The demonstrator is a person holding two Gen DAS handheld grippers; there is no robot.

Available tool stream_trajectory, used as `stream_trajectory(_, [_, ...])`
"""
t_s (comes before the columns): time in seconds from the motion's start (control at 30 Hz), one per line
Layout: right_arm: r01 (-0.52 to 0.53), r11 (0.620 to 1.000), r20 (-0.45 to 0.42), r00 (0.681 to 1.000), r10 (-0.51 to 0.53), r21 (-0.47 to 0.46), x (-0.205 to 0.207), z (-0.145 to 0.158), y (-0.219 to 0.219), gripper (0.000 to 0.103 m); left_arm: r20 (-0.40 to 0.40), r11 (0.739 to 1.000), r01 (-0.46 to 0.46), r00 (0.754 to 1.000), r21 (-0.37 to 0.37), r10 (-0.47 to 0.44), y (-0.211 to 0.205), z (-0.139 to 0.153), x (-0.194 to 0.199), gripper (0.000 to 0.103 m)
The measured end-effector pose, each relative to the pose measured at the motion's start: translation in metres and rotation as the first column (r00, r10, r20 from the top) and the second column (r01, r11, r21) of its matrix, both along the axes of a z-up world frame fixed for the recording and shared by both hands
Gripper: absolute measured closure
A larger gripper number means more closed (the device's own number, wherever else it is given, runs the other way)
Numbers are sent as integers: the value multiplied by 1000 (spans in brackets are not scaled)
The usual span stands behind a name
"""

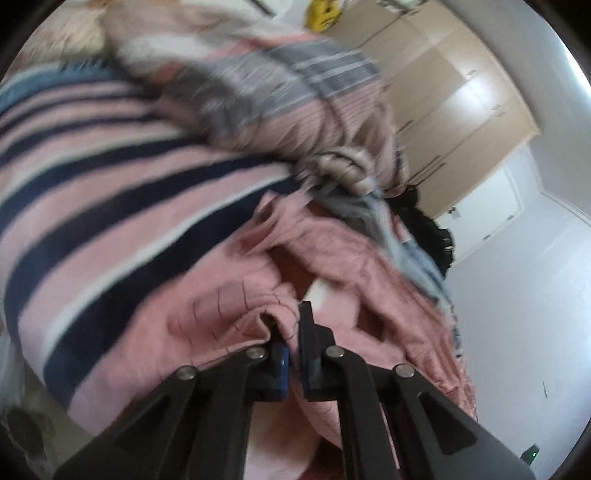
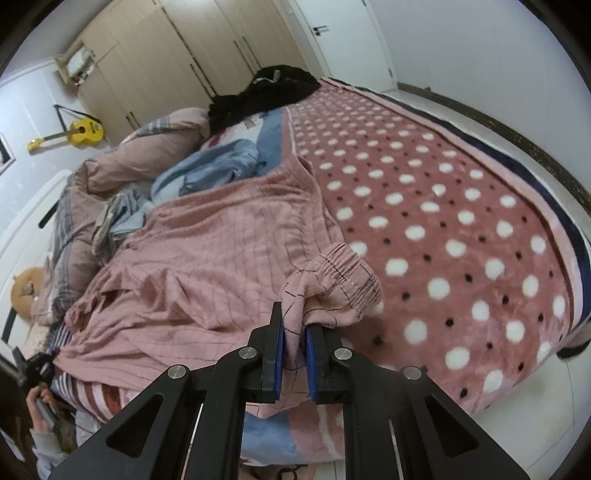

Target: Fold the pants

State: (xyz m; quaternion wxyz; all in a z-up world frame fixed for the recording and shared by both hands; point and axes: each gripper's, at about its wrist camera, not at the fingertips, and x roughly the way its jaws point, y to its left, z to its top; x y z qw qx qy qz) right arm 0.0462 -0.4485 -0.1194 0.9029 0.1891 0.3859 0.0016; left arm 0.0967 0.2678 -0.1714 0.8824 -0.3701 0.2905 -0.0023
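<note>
Pink checked pants (image 2: 221, 251) lie spread across the bed on a pink polka-dot blanket (image 2: 461, 206). My right gripper (image 2: 294, 325) is shut on the pants' elastic waistband corner (image 2: 343, 273) near the bed's front edge. My left gripper (image 1: 290, 325) is shut on a fold of the same pink pants (image 1: 229, 306) at their other end, over a pink and navy striped cover (image 1: 92, 192). The left gripper also shows in the right wrist view (image 2: 37, 365) at the far left, held by a hand.
A crumpled light blue garment (image 2: 214, 166), a black garment (image 2: 266, 92) and a pink-grey duvet (image 2: 140, 158) lie at the bed's far side. A beige wardrobe (image 2: 177, 55), a yellow guitar (image 2: 81, 133) and a white door (image 2: 340, 33) stand behind.
</note>
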Motion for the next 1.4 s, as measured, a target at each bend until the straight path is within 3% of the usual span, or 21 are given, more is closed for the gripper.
stream_trajectory(0.2, [-53, 998, 56, 997, 54, -31, 23, 37, 5, 99, 53, 996, 55, 997, 74, -59, -2, 52, 41, 101])
stream_trajectory(0.4, [-69, 992, 46, 996, 74, -103, 82, 66, 6, 99, -6, 987, 73, 997, 146, -73, -2, 74, 117, 101])
stream_trajectory(0.67, [-13, 986, -18, 1000, 10, -165, 190, 59, -3, 99, -135, 974, 81, 989, 211, -53, 0, 57, 231, 101])
stream_trajectory(0.83, [18, 979, -62, 998, -31, -202, 251, 30, -12, 99, -227, 962, 117, 972, 246, -61, -7, 25, 294, 99])
stream_trajectory(0.97, [18, 967, -121, 991, -51, -255, 291, 1, -9, 97, -293, 946, 152, 954, 287, -64, -16, 1, 320, 98])
stream_trajectory(1.0, [7, 965, -141, 989, -46, -263, 299, -6, -8, 96, -305, 945, 158, 950, 288, -66, -18, -3, 322, 92])
stream_trajectory(1.03, [0, 963, -155, 987, -43, -269, 303, -12, -6, 96, -314, 943, 167, 947, 287, -72, -19, -6, 323, 73])
stream_trajectory(1.07, [0, 962, -161, 986, -46, -273, 306, -16, -5, 83, -324, 940, 180, 943, 290, -80, -20, -8, 324, 57])
stream_trajectory(1.1, [-4, 964, -167, 985, -41, -265, 308, -18, -4, 74, -326, 933, 188, 942, 308, -82, -22, -8, 321, 27])
stream_trajectory(1.13, [-9, 968, -169, 985, -35, -251, 308, -20, -4, 60, -306, 925, 184, 949, 333, -79, -24, -5, 316, 22])
stream_trajectory(1.17, [-7, 970, -163, 986, -33, -241, 306, -19, -3, 53, -285, 916, 186, 955, 357, -83, -25, 1, 311, 22])
stream_trajectory(1.33, [-31, 960, -108, 994, 1, -278, 282, 10, 11, 52, -270, 873, 231, 955, 429, -120, -37, 37, 281, 18])
stream_trajectory(1.4, [-55, 958, -75, 997, 35, -283, 267, 26, 20, 45, -233, 845, 247, 961, 475, -150, -49, 57, 260, 14])
